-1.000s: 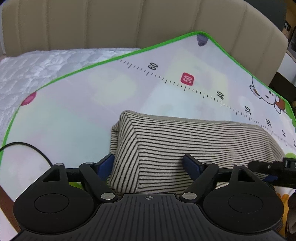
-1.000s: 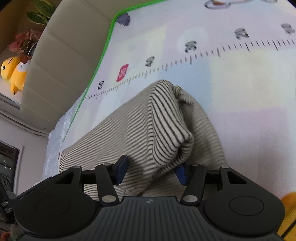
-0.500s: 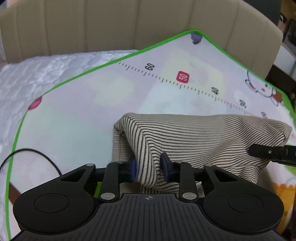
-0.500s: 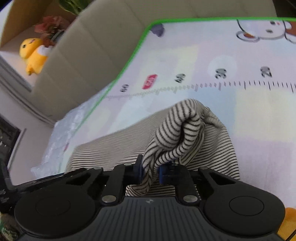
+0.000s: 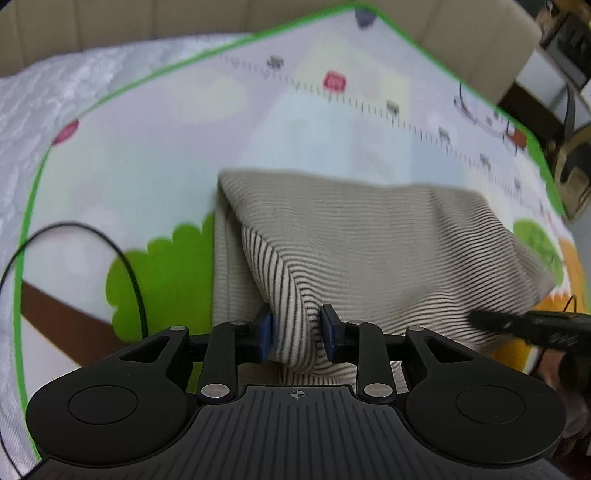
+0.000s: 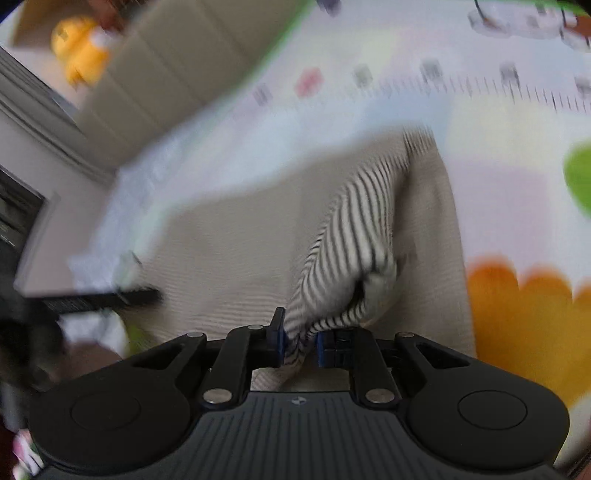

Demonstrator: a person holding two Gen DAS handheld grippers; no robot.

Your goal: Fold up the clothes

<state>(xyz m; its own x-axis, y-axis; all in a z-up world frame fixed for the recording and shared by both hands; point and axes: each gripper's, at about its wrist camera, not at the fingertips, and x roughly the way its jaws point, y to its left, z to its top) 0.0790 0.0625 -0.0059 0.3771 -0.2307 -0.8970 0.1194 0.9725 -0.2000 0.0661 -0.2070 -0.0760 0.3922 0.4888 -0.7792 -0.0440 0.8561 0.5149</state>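
Observation:
A beige shirt with thin black stripes [image 5: 369, 229] lies folded on a colourful play mat [image 5: 147, 155] with a printed ruler. My left gripper [image 5: 295, 328] is shut on a bunched fold at the shirt's near left corner, and the cloth rises in a ridge from the pads. My right gripper [image 6: 300, 336] is shut on a bunched fold of the same shirt [image 6: 240, 236] at its near right corner. The right gripper's black finger [image 5: 517, 323] shows at the right of the left wrist view. The right wrist view is blurred by motion.
A thin black cable [image 5: 122, 258] loops over the mat's left side. White quilted bedding [image 5: 55, 85] lies beyond the mat's green edge, with a beige padded headboard [image 5: 147, 18] behind. A yellow plush toy [image 6: 81, 48] sits on a shelf past the headboard.
Both grippers went from open around the shirt's near edge to shut on bunched cloth. They have since drawn the pinched edge up and towards the near side, stretching the shirt between them.

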